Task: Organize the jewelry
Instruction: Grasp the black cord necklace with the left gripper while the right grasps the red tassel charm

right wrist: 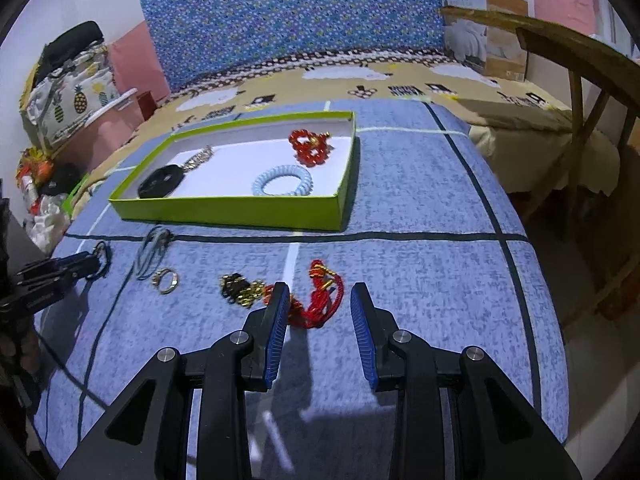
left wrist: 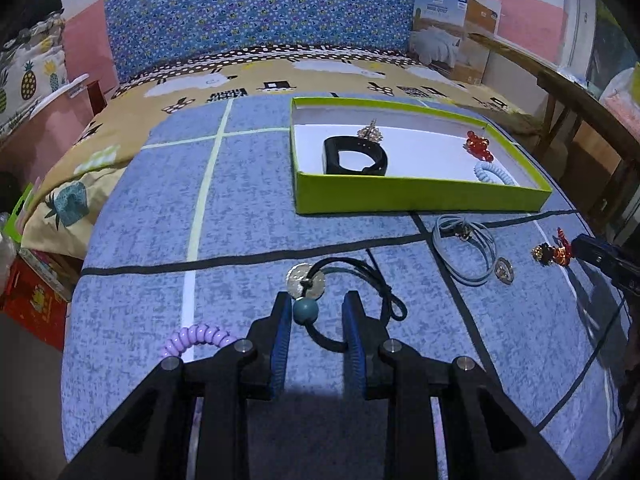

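Wrist views sharing green tray (left wrist: 420, 196)

You have one green tray (right wrist: 224, 212) holding four pieces; five more pieces lie outside; two grippers.

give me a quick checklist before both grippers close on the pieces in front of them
1. Left gripper open: ok.
2. Teal bead of the black cord necklace between the left fingers: ok.
3. Right gripper open: ok.
4. Red tassel charm between the right fingers: ok, though it lies close to the left finger.
5. Green box has free floor: ok.
6. Fingers low enough to grip: cannot tell.
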{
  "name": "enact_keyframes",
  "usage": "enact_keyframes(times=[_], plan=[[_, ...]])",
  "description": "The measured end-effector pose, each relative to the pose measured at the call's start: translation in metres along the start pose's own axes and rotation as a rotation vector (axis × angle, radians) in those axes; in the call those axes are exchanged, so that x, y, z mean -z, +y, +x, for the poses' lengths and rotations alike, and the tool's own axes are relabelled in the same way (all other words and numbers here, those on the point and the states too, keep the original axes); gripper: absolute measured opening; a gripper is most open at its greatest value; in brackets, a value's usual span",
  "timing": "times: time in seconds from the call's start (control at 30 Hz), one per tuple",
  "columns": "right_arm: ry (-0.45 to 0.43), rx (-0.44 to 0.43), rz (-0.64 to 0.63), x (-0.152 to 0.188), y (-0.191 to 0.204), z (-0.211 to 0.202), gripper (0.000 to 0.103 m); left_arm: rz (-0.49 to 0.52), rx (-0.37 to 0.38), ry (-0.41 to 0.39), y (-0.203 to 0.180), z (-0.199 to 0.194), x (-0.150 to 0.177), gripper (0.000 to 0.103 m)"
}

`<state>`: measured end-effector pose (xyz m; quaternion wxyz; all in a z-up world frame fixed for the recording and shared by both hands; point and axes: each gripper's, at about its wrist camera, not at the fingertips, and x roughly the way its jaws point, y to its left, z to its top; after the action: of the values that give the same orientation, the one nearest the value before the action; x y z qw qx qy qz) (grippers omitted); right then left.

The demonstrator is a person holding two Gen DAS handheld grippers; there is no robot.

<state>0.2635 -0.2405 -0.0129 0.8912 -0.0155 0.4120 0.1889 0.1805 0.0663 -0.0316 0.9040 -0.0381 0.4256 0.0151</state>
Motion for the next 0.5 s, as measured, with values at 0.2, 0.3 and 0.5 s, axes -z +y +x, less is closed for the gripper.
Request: enact_keyframes(times=[0.2,0.3,0.5], plan=[[0.035,-0.01,0.005,-0.003,-0.001,0.013,0.033,0.027,-0.002,0.003,-0.004,0.001,-0.002,0.014],[0.035,0.004,-0.017,-0.003,0.002,0.013,0.02,0.044,0.0,0.002,-0.008,0.0,-0.001,0.014],[0.029,0.006,-0.025,0.002,0.004,0.008,0.008,0.049,0.032,0.0,-0.014,-0.005,0.003,0.014]])
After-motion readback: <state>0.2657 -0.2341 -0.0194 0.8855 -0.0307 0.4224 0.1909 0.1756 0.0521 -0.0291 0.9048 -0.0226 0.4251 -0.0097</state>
